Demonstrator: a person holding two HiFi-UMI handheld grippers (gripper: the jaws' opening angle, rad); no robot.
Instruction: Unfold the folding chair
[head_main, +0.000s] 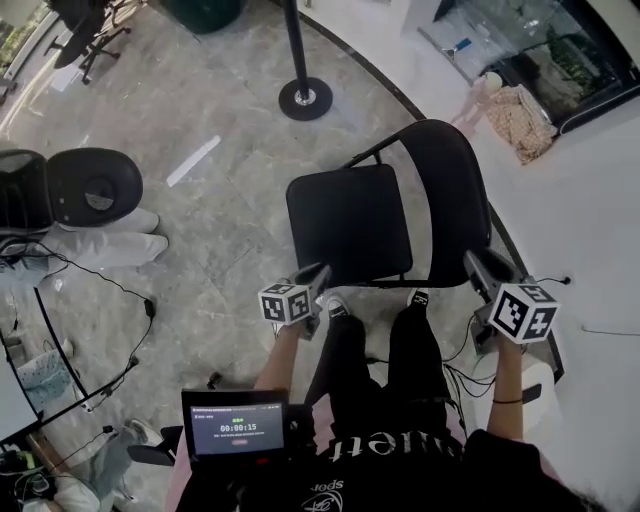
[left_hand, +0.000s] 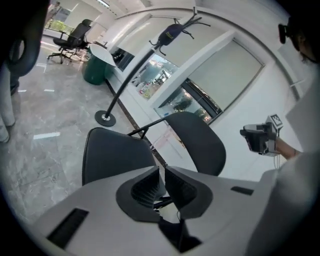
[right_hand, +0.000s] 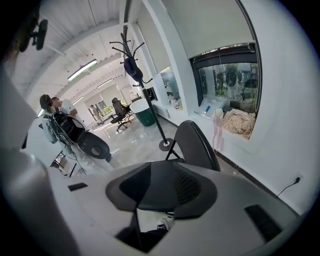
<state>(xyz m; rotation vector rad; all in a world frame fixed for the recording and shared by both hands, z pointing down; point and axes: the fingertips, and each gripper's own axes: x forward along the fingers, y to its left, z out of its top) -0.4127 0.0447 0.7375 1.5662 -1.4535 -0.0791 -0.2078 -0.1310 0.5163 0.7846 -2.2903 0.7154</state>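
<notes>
Head view: one folding chair is seen standing open on the floor, with two grippers held before it, the left gripper and the right gripper. Left gripper view: the jaws are almost pressed together, empty. Right gripper view: the jaws are spread, nothing pinched.

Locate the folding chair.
Head view, centre: the folding chair stands unfolded just ahead of the left tool and right tool, coat stand base beyond it.
</notes>
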